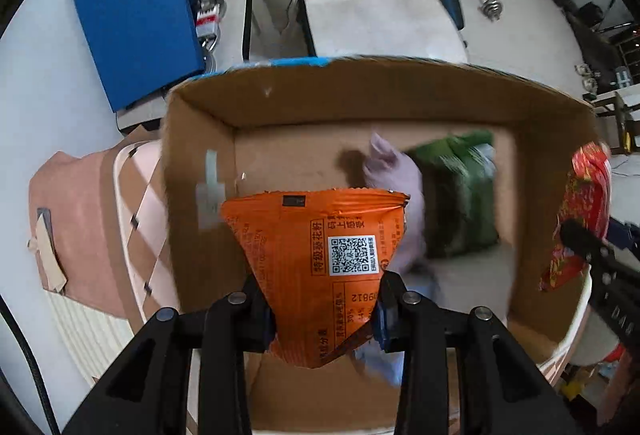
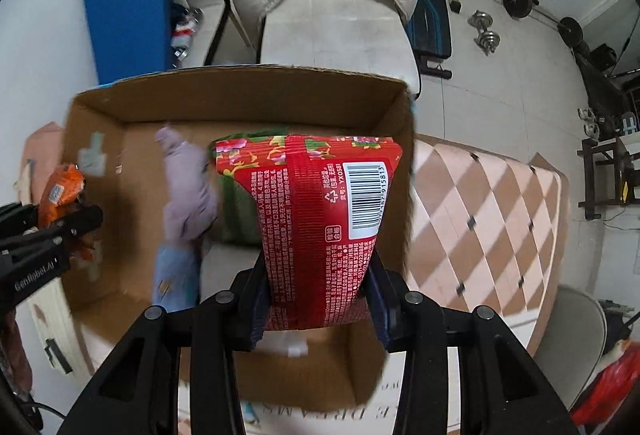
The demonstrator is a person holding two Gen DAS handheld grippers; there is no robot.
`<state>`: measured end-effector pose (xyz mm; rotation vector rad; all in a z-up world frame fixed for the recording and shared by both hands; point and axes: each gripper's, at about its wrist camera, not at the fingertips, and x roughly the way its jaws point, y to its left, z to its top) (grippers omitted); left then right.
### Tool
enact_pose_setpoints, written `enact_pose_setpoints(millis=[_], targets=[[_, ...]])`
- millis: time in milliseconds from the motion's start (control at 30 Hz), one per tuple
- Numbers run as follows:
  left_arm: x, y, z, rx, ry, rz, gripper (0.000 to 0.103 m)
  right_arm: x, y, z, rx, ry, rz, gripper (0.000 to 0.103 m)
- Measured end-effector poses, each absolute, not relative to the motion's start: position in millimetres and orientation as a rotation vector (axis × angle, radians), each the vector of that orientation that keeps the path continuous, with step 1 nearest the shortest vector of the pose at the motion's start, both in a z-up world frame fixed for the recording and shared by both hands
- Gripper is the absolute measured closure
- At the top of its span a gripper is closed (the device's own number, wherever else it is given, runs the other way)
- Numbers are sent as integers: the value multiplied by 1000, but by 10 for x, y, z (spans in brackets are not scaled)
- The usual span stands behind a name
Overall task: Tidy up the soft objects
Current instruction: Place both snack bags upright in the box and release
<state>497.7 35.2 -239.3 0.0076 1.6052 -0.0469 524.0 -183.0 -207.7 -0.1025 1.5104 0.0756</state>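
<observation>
An orange bag (image 1: 316, 267) and a red pack (image 2: 320, 219) are gripped over the box (image 2: 240, 95); next, both should be dropped in.

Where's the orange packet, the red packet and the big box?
orange packet (image 1: 316, 255), left wrist view, its printed middle.
red packet (image 2: 320, 219), right wrist view, its printed middle.
cardboard box (image 2: 256, 95), right wrist view, its far inner wall.

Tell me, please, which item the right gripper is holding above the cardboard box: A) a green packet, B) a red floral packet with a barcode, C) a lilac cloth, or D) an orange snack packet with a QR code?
B: in the right wrist view, the right gripper is clamped on the red floral packet, whose white barcode label faces the camera, over the open cardboard box.
</observation>
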Motion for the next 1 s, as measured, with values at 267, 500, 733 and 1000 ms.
enact_pose_setpoints(millis=[267, 500, 733, 1000], targets=[[5312, 290, -2770, 36, 1681, -48, 70, 5706, -1624, -2615, -181, 1581, 37, 59], [5363, 258, -2898, 81, 1695, -24, 69, 5884, -1549, -2895, -195, 1604, 1, 59], [5352, 246, -2881, 47, 1737, -58, 49, 5868, -1535, -2951, -201, 1615, -8, 56], [5290, 330, -2432, 28, 1621, -39, 6, 5727, -1469, -2688, -204, 1583, -5, 10]])
